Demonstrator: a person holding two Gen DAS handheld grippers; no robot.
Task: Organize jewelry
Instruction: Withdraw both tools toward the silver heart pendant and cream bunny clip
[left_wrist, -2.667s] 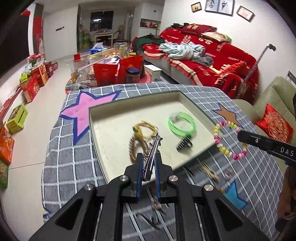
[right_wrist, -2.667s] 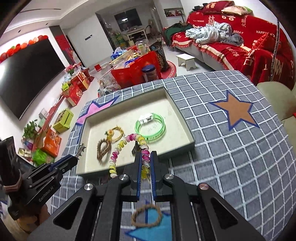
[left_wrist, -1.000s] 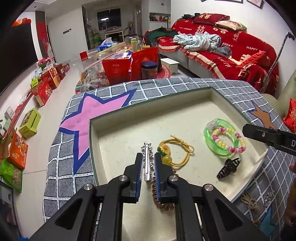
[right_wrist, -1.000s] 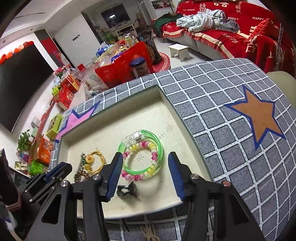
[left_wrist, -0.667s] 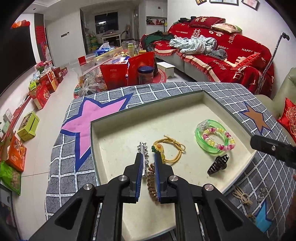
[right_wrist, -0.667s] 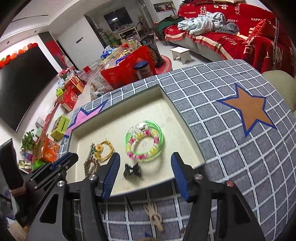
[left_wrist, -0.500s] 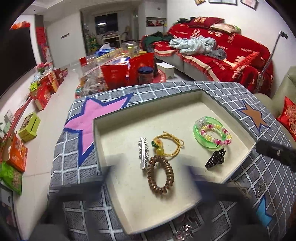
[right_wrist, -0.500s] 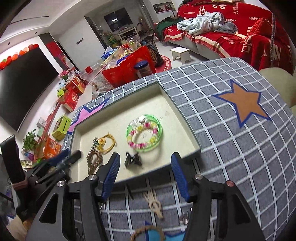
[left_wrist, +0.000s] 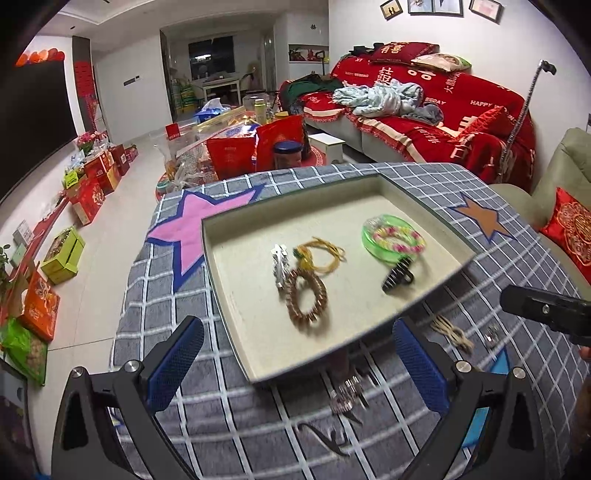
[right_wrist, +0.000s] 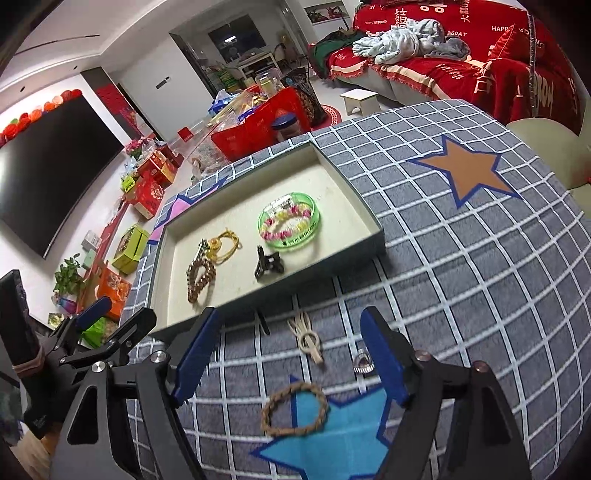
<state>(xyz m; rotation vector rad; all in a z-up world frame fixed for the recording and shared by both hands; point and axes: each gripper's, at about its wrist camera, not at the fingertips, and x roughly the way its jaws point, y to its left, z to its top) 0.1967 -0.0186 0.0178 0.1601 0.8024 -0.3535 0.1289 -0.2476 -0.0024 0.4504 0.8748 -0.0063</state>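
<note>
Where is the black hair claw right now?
In the right wrist view, the black hair claw lies inside the tray, near its front edge, just below the green bangle.

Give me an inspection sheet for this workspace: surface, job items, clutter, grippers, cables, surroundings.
Surface: grey checked cloth with star patches.
Job items: tray holds a beaded bracelet inside a green bangle, black claw clip, yellow cord bracelet, brown coil tie, silver clip. Outside it: woven bracelet, beige cord piece, small ring, clear clip, dark hairpins.
Clutter: nothing seen.
Grippers: left gripper open, empty; right gripper open, empty.
Cables: nothing seen.
Surroundings: red sofa, gift boxes on floor.
</note>
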